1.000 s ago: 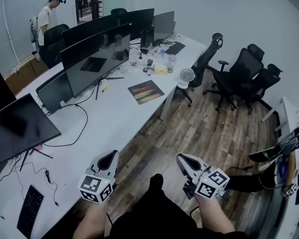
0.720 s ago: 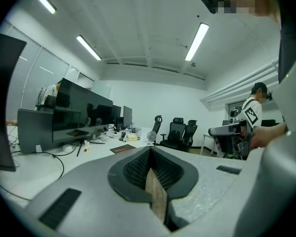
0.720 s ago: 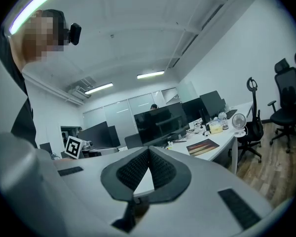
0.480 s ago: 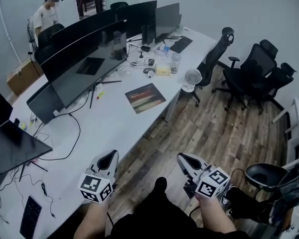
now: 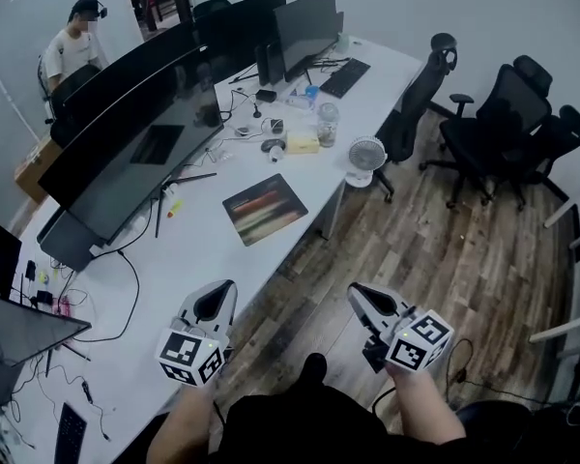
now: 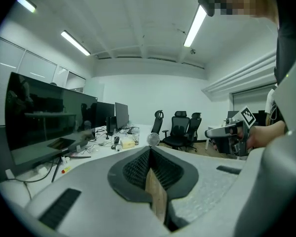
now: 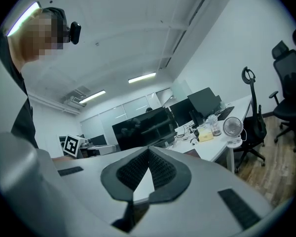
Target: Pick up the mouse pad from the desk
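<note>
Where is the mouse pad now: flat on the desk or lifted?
Flat: the mouse pad lies spread on the white desk near its edge.

Bare desk runs clear along its front edge up to the mouse pad; the curved monitor walls off the far side (its stand foot near the pad), and a small fan stands at the corner beyond

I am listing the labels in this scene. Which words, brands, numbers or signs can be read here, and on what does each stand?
None can be read.
Cubes on the left gripper and right gripper: black-and-white square patterns, no letters.
Mouse pad: coloured streaks, no words.
Keyboard keys: too small to read.
Yellow box: too small to read.
</note>
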`<state>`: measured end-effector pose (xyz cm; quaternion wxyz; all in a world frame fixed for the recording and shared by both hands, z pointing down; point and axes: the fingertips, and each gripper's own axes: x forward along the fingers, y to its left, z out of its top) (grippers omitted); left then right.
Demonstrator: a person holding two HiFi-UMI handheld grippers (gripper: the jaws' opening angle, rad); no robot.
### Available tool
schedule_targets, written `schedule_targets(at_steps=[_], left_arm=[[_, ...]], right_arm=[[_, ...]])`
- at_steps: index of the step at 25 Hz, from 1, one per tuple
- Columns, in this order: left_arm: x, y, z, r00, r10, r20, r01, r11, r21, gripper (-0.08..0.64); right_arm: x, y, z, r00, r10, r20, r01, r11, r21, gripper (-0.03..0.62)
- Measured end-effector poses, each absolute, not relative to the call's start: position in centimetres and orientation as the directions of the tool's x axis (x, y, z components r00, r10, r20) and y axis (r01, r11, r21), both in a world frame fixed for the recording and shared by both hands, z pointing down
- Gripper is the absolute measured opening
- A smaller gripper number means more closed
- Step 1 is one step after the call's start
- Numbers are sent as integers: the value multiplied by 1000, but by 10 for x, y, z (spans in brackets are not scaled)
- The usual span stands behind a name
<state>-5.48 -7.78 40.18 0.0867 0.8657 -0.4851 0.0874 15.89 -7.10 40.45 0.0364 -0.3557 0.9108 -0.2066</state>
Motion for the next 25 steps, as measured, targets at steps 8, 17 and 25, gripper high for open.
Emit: schedule_targets(at_steps=[8, 17, 25], left_arm=[[-55, -117, 397, 513, -828, 228, -856, -515, 56, 9], [-104, -156, 395, 532, -826, 187, -846, -529, 69, 9], [-126, -175, 405, 591, -790, 166, -806, -585, 89, 11]], right_arm=[[159, -111, 398, -749, -658, 75, -628, 669, -399, 5], [95, -148, 383, -759, -645, 91, -628, 689, -363, 5], [55, -165, 375, -757, -645, 106, -640, 698, -323, 5]])
